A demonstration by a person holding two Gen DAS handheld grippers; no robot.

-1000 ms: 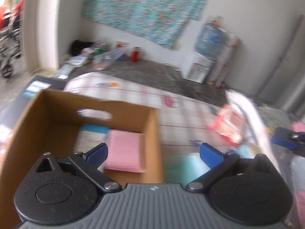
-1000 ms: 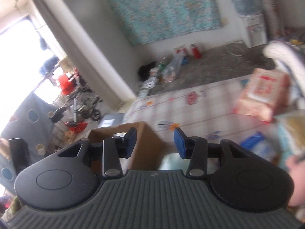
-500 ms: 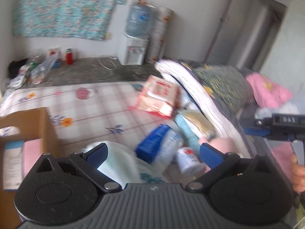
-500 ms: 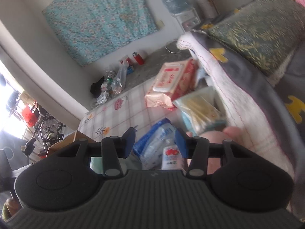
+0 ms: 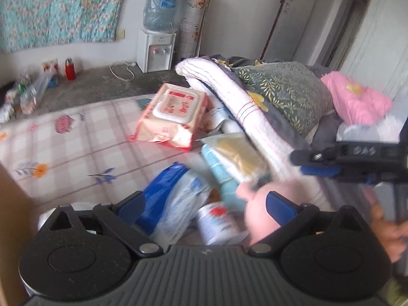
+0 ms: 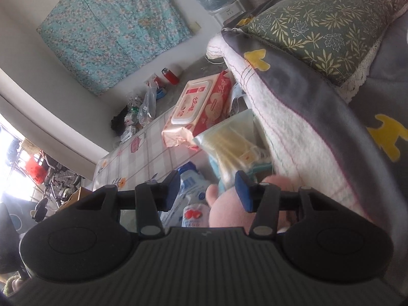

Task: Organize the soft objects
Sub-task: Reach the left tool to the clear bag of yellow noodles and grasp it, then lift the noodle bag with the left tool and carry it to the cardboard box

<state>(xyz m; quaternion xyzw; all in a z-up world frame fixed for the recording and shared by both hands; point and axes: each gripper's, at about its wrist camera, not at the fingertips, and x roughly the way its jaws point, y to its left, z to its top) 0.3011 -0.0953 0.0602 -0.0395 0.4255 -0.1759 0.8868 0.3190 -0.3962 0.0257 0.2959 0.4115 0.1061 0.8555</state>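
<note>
My left gripper (image 5: 206, 204) hangs open and wide over a pile on the checked sheet (image 5: 76, 140). Below its fingers lie a blue-and-white pack (image 5: 173, 199), a small white pack with a red mark (image 5: 216, 221) and a pink plush (image 5: 257, 204). Behind them sit a yellow-green bag (image 5: 237, 153) and a pink wipes pack (image 5: 173, 117). My right gripper (image 6: 207, 186) is open, just above the pink plush (image 6: 227, 211) and the yellow-green bag (image 6: 234, 140), clamping nothing. In the left wrist view the right gripper (image 5: 316, 164) comes in from the right.
A cardboard box edge (image 5: 10, 216) is at the far left. A folded white quilt (image 5: 229, 89), a leafy pillow (image 5: 285, 89) and a pink cushion (image 5: 357, 99) bound the pile on the right. A water dispenser (image 5: 156, 48) stands by the wall.
Both views have swung away from the cardboard box to the pile of soft things and come down closer to it. The right jaws stand slightly wider.
</note>
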